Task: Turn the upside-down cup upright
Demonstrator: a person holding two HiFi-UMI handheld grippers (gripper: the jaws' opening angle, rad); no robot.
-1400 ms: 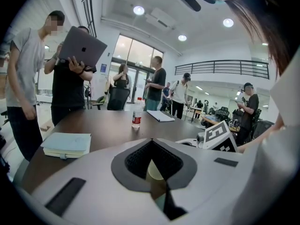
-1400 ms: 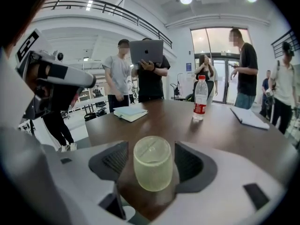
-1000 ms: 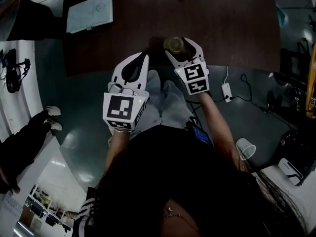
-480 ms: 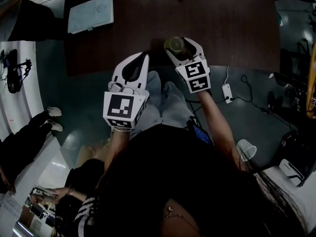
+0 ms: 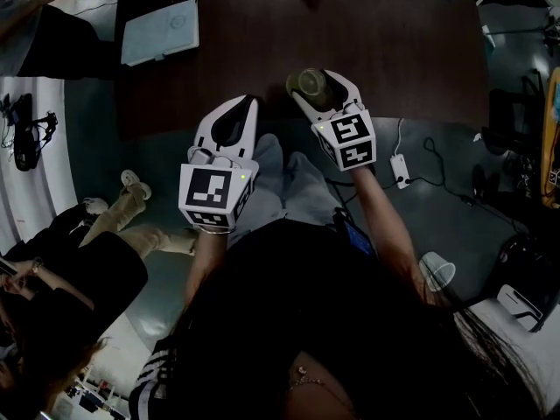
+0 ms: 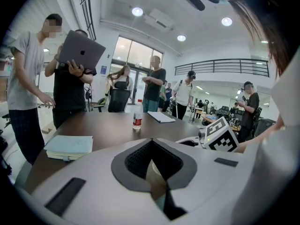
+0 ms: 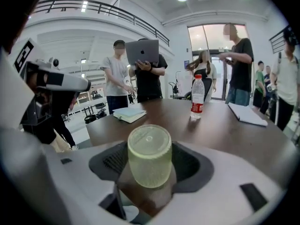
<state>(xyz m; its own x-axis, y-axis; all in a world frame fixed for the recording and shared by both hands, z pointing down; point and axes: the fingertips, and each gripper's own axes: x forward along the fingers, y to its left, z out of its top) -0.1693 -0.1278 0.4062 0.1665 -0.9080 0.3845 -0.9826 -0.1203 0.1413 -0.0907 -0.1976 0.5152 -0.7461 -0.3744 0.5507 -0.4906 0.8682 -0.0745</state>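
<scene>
Right claw (image 7: 150, 146) clamps the upside-down cup (image 7: 150, 157) at the near edge of the table (image 7: 225, 130); left claw (image 6: 150, 142) is closed on nothing.
In the right gripper view the pale yellow-green cup sits between the dark pads, its flat closed base turned up and slightly toward the camera and its mouth hidden below. Whether it rests on the dark brown wood cannot be told. The head view places the cup (image 5: 310, 81) just inside the near edge, about midway along it, with the right claw (image 5: 320, 82) around it. The left claw (image 5: 252, 103) lies beside it to the left at the same edge, its jaw tips together. A water bottle (image 7: 198, 96) stands farther back, and a notebook (image 5: 160, 26) lies toward the far left corner.
</scene>
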